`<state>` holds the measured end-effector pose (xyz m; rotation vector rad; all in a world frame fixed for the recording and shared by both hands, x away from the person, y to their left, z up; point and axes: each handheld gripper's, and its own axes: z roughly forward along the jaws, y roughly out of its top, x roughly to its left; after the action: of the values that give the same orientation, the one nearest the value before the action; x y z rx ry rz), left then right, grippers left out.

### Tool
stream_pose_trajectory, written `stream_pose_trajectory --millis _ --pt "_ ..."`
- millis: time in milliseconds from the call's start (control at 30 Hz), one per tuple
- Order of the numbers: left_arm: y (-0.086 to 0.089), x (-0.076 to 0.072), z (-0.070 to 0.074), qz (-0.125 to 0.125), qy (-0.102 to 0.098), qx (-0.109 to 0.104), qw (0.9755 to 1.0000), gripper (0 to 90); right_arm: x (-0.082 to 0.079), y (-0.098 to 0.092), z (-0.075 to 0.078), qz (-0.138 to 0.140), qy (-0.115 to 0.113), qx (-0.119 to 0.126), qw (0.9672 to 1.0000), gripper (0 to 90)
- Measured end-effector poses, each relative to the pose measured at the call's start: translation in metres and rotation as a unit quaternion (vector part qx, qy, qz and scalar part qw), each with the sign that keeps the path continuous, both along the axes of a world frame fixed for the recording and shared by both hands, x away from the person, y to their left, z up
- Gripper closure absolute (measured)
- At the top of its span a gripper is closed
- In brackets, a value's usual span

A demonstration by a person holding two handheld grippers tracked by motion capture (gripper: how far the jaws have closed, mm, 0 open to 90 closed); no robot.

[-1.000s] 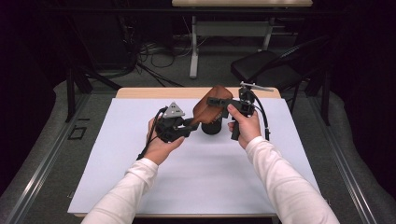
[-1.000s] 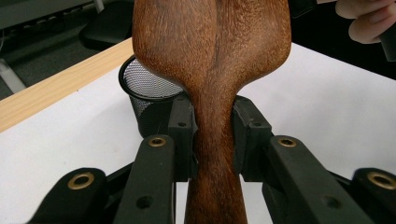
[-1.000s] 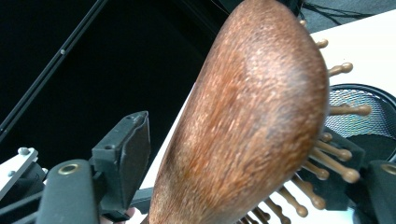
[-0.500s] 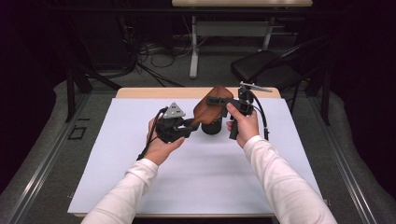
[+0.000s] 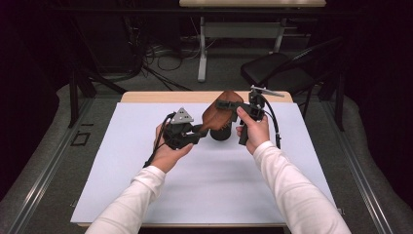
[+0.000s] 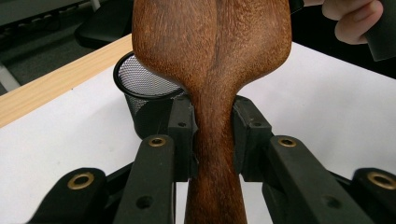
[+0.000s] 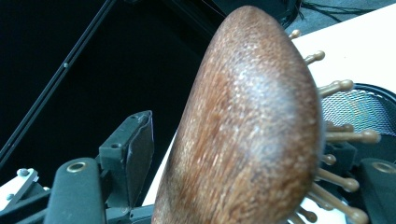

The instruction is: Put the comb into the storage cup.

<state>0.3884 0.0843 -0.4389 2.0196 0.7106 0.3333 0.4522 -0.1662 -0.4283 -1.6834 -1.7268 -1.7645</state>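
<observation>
A brown wooden hairbrush hangs above the table, head tilted up to the right. My left gripper is shut on its narrow neck; in the left gripper view both pads press the brush from either side. My right gripper reaches in from the right and straddles the brush head. One pad stands clear of the smooth wooden back, the other jaw sits by the bristles, so the right gripper is open. A black mesh cup stands upright under the brush.
The mesh cup sits near the far middle of the white tabletop, close to the wooden far edge. Beyond the table are a black chair, a desk frame and floor cables.
</observation>
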Motion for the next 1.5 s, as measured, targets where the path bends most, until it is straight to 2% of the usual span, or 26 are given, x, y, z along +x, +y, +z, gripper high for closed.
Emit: stream_pose_trajectory --millis 433,900,1133,1500 --pt "-0.002 0.0 -0.007 -0.003 -0.002 0.016 0.9999 71.9 0.0 0.0 -0.004 -0.003 0.01 0.016 0.9998 29.5" --pt "-0.003 0.0 -0.01 -0.001 0.0 0.018 0.9998 72.0 0.0 -0.005 -0.007 -0.002 0.014 0.03 0.9995 42.6" --pt "-0.003 0.001 -0.012 -0.001 0.001 0.019 0.9998 72.0 0.0 -0.005 -0.009 -0.007 0.025 0.037 0.999 43.6" --pt "-0.004 0.001 -0.013 0.0 0.004 0.017 0.9998 71.8 0.0 -0.005 -0.01 -0.009 0.027 0.043 0.9987 45.1"
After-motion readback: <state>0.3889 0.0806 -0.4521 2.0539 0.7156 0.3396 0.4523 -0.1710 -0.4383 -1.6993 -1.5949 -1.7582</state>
